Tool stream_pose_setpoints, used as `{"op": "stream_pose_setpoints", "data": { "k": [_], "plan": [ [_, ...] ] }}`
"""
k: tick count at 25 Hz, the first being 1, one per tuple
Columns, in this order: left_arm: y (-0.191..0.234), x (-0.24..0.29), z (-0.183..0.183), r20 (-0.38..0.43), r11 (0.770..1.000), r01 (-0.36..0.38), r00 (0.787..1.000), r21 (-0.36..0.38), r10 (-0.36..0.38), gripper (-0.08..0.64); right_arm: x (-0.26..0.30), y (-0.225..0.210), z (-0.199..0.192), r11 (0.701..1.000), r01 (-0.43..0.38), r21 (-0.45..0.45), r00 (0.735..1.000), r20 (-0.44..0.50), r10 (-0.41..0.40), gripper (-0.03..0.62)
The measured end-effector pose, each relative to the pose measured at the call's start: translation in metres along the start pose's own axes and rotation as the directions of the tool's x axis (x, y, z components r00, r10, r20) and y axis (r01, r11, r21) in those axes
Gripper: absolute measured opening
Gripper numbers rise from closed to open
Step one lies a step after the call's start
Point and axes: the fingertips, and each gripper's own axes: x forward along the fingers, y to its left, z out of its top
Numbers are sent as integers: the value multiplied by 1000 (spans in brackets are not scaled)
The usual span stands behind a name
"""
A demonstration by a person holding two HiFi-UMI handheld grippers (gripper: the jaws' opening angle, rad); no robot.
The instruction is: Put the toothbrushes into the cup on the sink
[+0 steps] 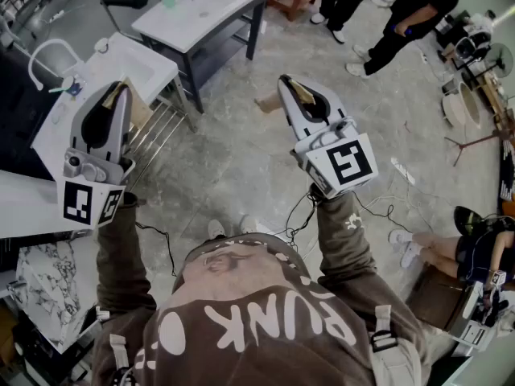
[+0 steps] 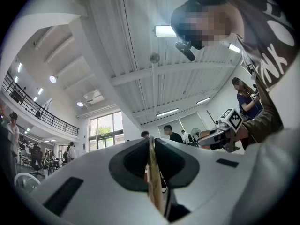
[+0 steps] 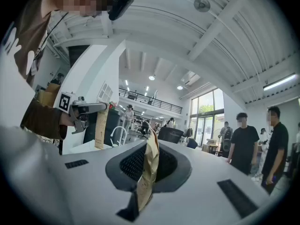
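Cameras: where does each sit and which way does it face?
Head view: on the head, steeply down at floor and sink; shows left gripper, right gripper, hoodie.
Left gripper view: on that gripper, tilted up along shut jaws to ceiling; shows hoodie.
Right gripper view: on that gripper, level along shut jaws; shows a sleeve.
Shared: each gripper view shows the other gripper.

Head: I look steeply down, sink (image 1: 138, 64) at 10 o'clock | left cam: right gripper (image 2: 202, 137) at 3 | right cam: left gripper (image 3: 104, 108) at 9
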Motion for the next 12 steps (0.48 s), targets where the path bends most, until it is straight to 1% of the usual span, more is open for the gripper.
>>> {"op": "stream_pose_setpoints", "data": {
  "k": [6, 12],
  "plan": [
    [3, 6, -2, -1, 1000, -1, 1000, -2, 1, 39, 4, -6, -1, 1000, 4, 0, 1000, -1, -4, 11],
    [3, 10, -3, -5, 1000, 2, 1000, -3, -2, 40, 3, -8, 2, 1000, 0, 29, 1000, 20, 0, 11]
  ]
}}
